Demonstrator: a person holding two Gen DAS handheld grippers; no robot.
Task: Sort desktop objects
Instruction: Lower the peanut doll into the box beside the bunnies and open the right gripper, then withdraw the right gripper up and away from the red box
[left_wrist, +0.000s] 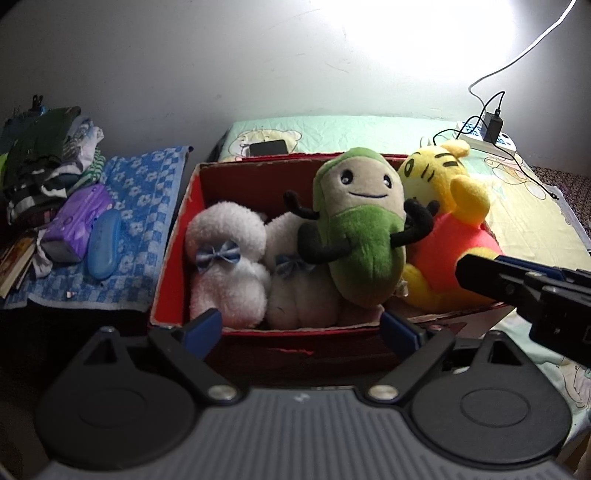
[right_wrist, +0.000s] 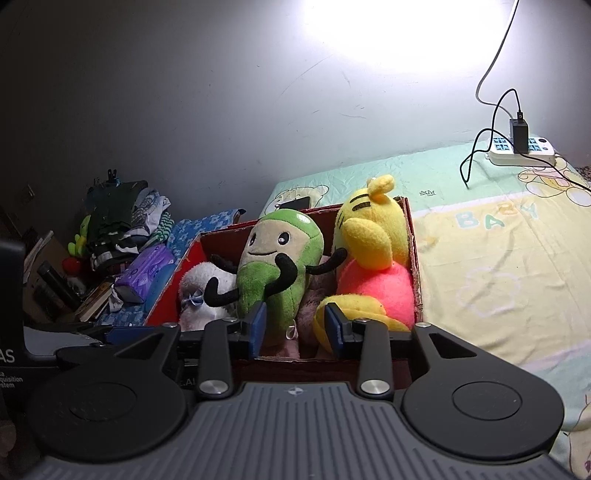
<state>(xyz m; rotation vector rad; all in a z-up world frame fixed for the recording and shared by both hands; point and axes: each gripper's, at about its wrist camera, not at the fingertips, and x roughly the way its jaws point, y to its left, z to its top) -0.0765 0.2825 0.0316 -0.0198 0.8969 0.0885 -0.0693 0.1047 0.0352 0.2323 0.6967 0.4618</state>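
A red cardboard box (left_wrist: 173, 258) sits on the pastel bedsheet (right_wrist: 498, 266) and holds all the soft toys: a green bean plush (left_wrist: 354, 229) leans upright in its middle, a yellow tiger plush (left_wrist: 443, 221) in a pink top fills its right end, and two white plush toys (left_wrist: 229, 266) lie at its left end. The left gripper (left_wrist: 301, 326) hovers at the box's near wall with jaws spread wide and nothing between them. The right gripper (right_wrist: 295, 328) stands at the same wall, jaws partly apart and gripping nothing.
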